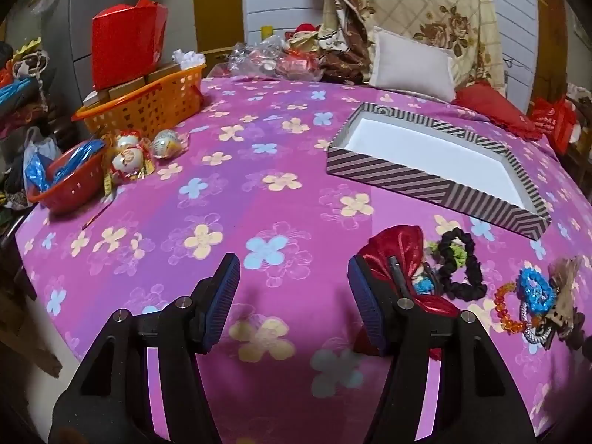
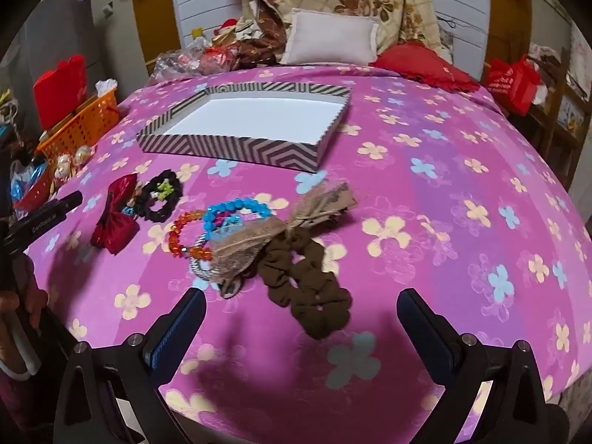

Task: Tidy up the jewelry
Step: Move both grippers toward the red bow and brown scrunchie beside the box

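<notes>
A striped shallow box (image 1: 388,174) with a white inside lies on the pink flowered bedspread; it also shows in the right wrist view (image 2: 236,150). Near it lie a red bow (image 2: 114,218), a black scrunchie (image 2: 162,196), an orange bead bracelet (image 2: 181,236), a blue bead bracelet (image 2: 229,211), a beige bow (image 2: 281,225) and a brown scrunchie (image 2: 307,288). My left gripper (image 1: 294,296) is open, its right finger beside the red bow (image 1: 396,248). My right gripper (image 2: 301,318) is open, just short of the brown scrunchie.
An orange basket (image 1: 148,103) with a red box, a red bowl (image 1: 70,185) and wrapped round ornaments (image 1: 129,155) sit at the bed's left edge. A white pillow (image 1: 414,63), a red cushion (image 2: 425,63) and a folded quilt lie at the head.
</notes>
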